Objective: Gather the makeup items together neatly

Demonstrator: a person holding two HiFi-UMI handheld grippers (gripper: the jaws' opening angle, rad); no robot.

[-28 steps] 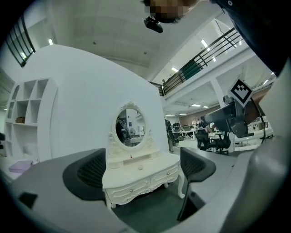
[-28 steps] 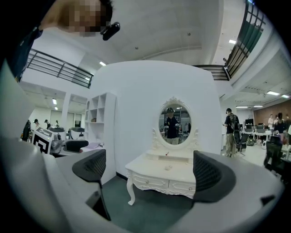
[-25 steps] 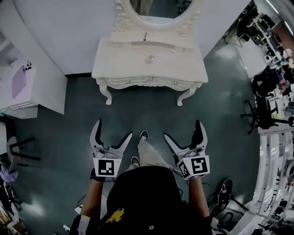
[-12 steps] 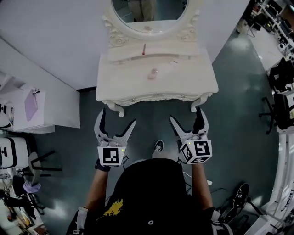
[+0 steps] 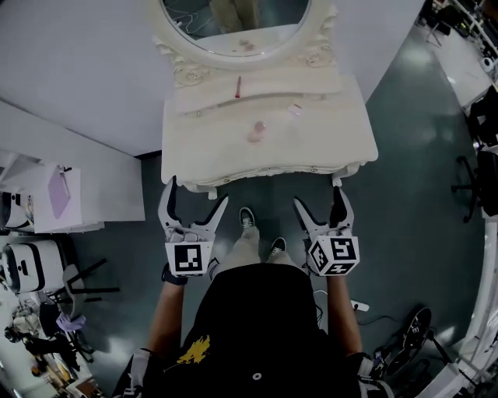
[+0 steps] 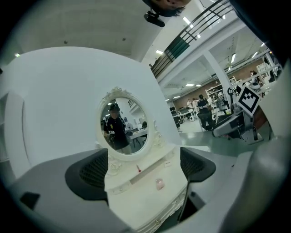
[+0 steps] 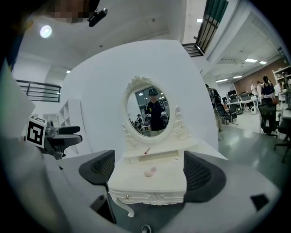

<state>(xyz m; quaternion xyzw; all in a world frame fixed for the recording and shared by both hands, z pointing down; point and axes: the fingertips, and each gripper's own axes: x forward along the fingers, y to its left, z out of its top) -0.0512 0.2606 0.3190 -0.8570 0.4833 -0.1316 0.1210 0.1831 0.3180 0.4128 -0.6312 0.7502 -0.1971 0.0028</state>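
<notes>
A white dressing table with an oval mirror stands ahead of me. On its top lie a pink makeup item, a thin red stick on the raised back ledge, and a small pale item. Both grippers hover below the table's front edge, apart from everything. My left gripper is open and empty. The jaws of my right gripper are closing with nothing between them. The left gripper view shows the pink item and the red stick far beyond the jaws. The right gripper view shows the pink item likewise.
A white cabinet with a lilac thing on it stands at the left. Beside it are a stool and clutter. Office chairs line the right side. The person's shoes are on the dark floor below the table's front edge.
The person has walked up to the dressing table, which now looms larger and nearer. Both grippers have come close to its front edge. The right jaws have narrowed a little.
</notes>
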